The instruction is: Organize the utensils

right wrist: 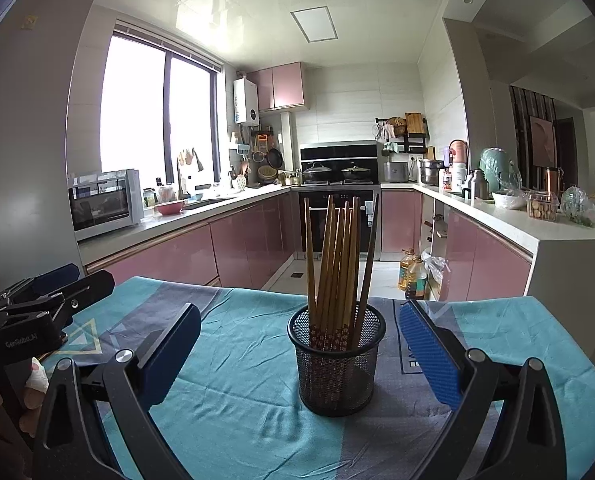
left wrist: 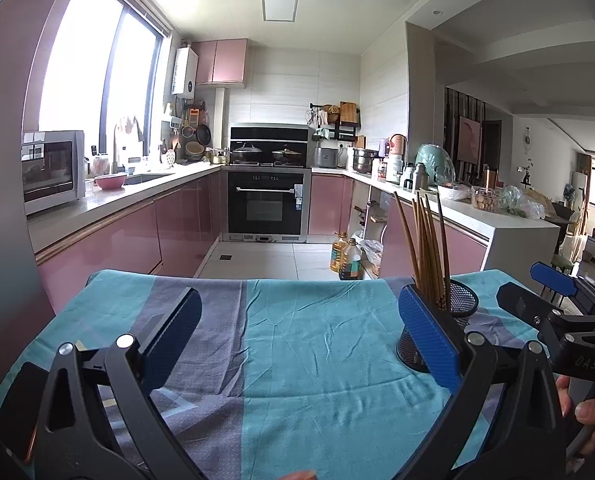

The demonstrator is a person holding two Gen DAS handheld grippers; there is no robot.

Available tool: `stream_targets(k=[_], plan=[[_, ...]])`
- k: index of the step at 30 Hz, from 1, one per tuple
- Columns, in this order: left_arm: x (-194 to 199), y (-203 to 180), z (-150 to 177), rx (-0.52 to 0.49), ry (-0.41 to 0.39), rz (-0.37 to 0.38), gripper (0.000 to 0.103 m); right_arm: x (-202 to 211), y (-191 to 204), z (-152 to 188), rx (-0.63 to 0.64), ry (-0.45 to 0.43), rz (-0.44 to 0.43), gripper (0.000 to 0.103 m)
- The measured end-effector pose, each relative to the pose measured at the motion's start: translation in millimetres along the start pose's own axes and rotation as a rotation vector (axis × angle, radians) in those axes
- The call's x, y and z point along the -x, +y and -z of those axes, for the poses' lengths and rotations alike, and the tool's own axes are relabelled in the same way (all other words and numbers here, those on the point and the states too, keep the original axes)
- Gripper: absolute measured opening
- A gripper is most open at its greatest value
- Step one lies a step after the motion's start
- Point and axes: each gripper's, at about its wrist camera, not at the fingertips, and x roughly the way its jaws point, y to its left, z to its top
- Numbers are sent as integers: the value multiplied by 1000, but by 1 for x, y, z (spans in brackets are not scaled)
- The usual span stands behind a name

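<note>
Chopsticks (right wrist: 337, 264) stand bundled upright in the mesh cup (right wrist: 337, 364) on the counter (right wrist: 233, 396) — gathered, tidy. Right tool (right wrist: 300, 344) gapes around it, left tool (left wrist: 299, 338) spread empty alongside — nothing gripped.

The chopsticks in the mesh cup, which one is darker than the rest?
The rightmost chopstick, leaning right against the mesh cup's rim: dark brown, while the others are light tan.

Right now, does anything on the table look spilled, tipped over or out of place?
Nothing stands out. The mesh holder stands upright on the tablecloth, with the chopsticks all inside it, leaning loosely. The cloth is only wrinkled. Both grippers are open and hold nothing.
</note>
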Motion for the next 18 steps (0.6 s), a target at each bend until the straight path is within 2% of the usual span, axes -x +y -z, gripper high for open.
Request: stream_targets(k=[18], plan=[[8,-4,2,-1,-19,-23,97,6,0,-1,-2,-29,27,96]])
